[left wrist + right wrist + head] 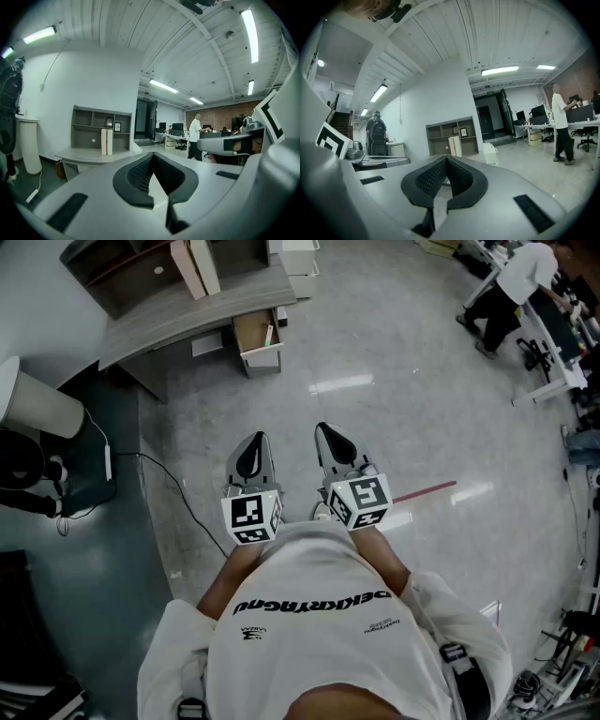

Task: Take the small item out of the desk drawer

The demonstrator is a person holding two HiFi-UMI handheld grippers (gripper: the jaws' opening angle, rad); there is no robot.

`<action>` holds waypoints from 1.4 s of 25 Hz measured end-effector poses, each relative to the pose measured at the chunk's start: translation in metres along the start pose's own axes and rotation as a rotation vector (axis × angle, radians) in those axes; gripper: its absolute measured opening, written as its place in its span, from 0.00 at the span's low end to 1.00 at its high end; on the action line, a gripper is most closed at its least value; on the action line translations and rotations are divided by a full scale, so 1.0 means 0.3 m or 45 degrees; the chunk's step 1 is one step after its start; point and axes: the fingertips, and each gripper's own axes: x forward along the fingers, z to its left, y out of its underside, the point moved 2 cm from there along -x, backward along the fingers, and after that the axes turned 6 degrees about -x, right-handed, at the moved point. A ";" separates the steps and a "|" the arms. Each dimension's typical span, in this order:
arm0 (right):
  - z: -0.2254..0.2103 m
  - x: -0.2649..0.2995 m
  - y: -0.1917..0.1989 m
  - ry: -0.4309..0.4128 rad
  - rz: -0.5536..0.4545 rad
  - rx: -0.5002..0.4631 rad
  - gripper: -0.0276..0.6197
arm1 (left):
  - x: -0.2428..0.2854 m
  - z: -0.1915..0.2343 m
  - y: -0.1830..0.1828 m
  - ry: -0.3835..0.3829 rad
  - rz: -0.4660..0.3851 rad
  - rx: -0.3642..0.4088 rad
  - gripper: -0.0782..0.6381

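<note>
Nothing is being retrieved yet: the left hand-held gripper (pixel 255 439) and the right hand-held gripper (pixel 325 430) are hovering pressed together, empty, well short of the desk (pixel 159 315). What looks like its open drawer (pixel 253 332) is showing no small item.

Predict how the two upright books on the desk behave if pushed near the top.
The books stand tall and thin on end, so they would probably tip rather than slide. Their flat, straight faces suggest stiff covers. On the smooth-looking desk, a low push might slide them.
</note>
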 end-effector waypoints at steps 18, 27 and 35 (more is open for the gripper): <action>0.231 0.096 0.020 0.082 0.006 -0.003 0.09 | -0.085 0.238 0.026 0.085 0.005 -0.048 0.13; 0.260 0.181 0.003 0.092 0.004 -0.032 0.09 | -0.045 0.292 0.006 0.098 -0.012 -0.077 0.13; 0.208 0.358 0.030 0.070 -0.007 -0.004 0.09 | 0.106 0.382 0.014 0.083 0.002 -0.036 0.13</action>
